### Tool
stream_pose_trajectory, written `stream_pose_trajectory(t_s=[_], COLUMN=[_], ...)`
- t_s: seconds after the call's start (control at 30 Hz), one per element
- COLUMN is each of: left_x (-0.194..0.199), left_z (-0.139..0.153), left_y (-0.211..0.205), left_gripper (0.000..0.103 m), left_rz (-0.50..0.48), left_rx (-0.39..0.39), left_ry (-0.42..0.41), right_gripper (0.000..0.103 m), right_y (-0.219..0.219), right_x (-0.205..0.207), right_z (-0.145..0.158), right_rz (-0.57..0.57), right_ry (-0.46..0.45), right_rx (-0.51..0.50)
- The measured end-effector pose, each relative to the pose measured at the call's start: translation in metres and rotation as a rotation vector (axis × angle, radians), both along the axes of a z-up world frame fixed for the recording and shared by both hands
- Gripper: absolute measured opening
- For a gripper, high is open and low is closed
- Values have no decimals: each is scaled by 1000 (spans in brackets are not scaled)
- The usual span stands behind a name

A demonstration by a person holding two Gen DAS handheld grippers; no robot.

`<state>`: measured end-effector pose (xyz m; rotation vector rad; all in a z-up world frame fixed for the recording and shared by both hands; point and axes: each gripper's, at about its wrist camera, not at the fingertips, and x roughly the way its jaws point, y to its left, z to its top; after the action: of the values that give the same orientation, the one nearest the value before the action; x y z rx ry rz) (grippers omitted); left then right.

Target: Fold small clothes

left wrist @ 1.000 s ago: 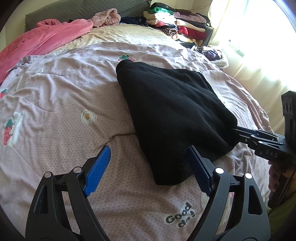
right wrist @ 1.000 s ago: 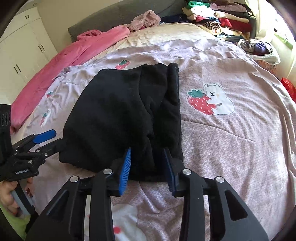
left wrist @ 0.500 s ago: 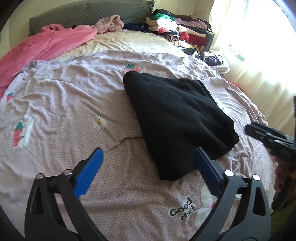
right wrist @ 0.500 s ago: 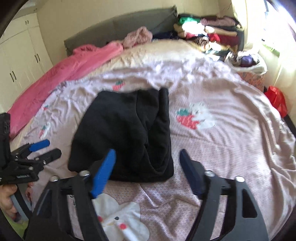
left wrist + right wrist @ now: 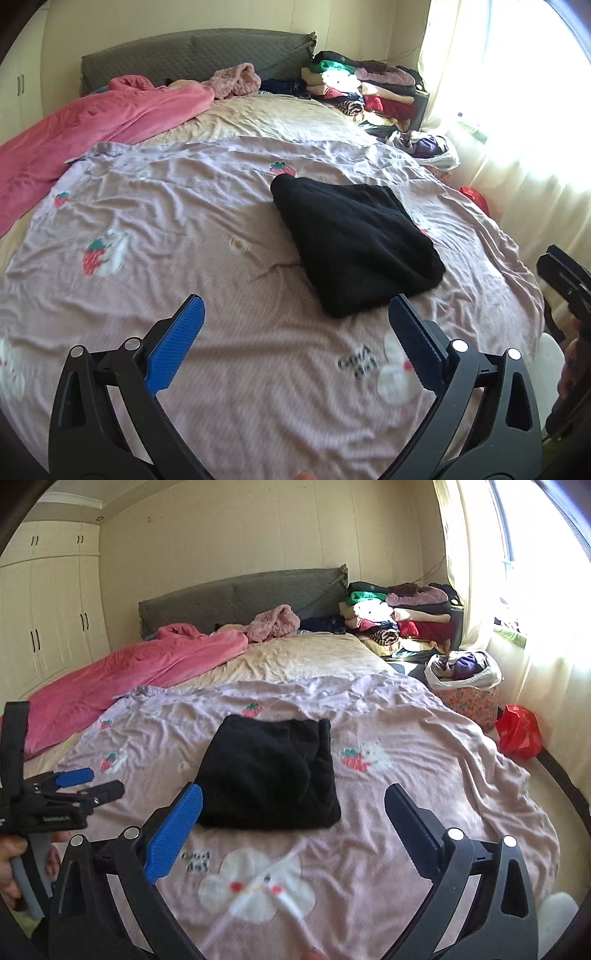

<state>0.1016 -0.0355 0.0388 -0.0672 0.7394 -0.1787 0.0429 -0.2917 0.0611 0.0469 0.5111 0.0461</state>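
A black folded garment (image 5: pixel 354 243) (image 5: pixel 269 771) lies flat on the lilac bedspread (image 5: pixel 184 221) (image 5: pixel 424 794) with strawberry prints. My left gripper (image 5: pixel 295 302) hovers open above the bedspread, short of the garment's near left corner, with nothing between its blue pads. It shows again at the left edge of the right wrist view, as the left gripper (image 5: pixel 103 782) held by a hand. My right gripper (image 5: pixel 294 790) hangs before the garment's near edge, its jaws opening wide and empty. The tips of the right gripper (image 5: pixel 548 260) show at the right edge of the left wrist view.
A pink blanket (image 5: pixel 92 125) lies along the bed's left side. A stack of folded clothes (image 5: pixel 369 88) sits at the far right by the grey headboard (image 5: pixel 240 594). A laundry basket (image 5: pixel 465 686) and a red bag (image 5: pixel 519 733) stand on the floor by the window.
The right gripper let go of the garment's near edge and opened wide. Both grippers pulled back and rose, so the garment looks smaller and lies free on the bed.
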Motion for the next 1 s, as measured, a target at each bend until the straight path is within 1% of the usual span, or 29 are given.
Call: stream_pose_trajectory(t_s=[0.13, 0.27, 0.33, 0.37, 0.47, 0.6, 0.7, 1.0], left_x=[-29, -52, -58, -62, -70, -75, -76, -76], left_z=[-7, -16, -22, -26, -32, -38, -40, -42], left_y=[3, 3, 3, 4, 0, -2, -4, -4], left_gripper=[94, 94, 94, 94, 94, 94, 94, 94], left_rz=[2, -2, -5, 0, 4, 3, 6, 18], left_rx=[17, 23, 9, 2, 12, 17, 22, 28], left_ry=[0, -6, 8, 19, 15, 22, 33, 29], right_gripper=[99, 99, 99, 99, 99, 99, 99, 99], right_y=[7, 20, 26, 30, 36, 40, 41, 41], right_x=[-24, -42, -48, -52, -56, -54, -52, -53], right_z=[-13, -28, -37, -42, -54, -63, -67, -69], right_rz=[-13, -19, -9, -7, -11, -14, -8, -20], right_ry=[26, 44, 63, 66, 87, 116, 133, 117], right_rx=[1, -24, -20, -34, -39, -58, -38, -47])
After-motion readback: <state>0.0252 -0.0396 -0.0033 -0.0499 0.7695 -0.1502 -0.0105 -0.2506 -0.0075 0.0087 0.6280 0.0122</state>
